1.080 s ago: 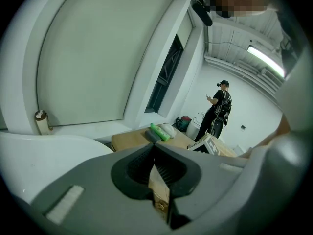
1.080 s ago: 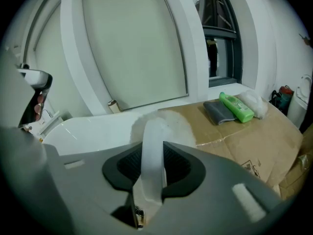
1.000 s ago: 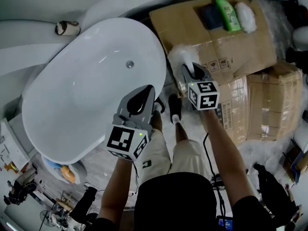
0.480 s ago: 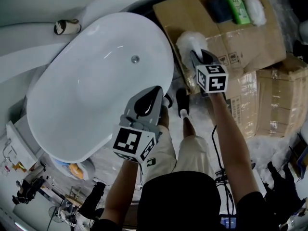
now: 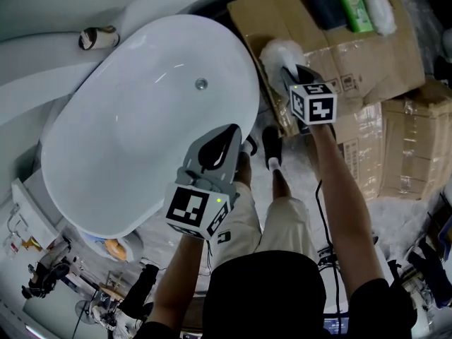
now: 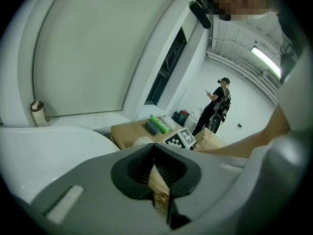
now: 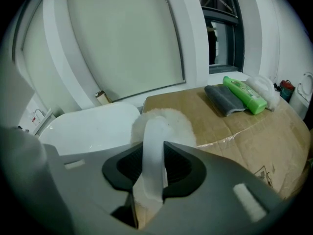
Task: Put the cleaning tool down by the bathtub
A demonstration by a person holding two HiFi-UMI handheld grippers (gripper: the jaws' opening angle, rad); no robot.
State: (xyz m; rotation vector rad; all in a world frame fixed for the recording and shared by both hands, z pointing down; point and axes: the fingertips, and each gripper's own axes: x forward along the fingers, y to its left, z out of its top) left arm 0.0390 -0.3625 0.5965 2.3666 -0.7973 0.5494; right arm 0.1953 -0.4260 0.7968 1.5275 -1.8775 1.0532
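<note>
Right tongs (image 7: 152,155): clamped on the white handle of the cleaning tool (image 7: 168,121).
Tool head: fluffy, over the cardboard box (image 5: 367,55), beside the bathtub (image 5: 127,140).
Left tongs (image 6: 154,151): together, empty.

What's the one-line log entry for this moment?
right gripper: shut on cleaning tool | position: over cardboard box edge, beside bathtub | left gripper: shut, empty

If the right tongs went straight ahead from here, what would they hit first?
The fluffy duster held in the right tongs would probably touch the cardboard box first; depth is unclear.
</note>
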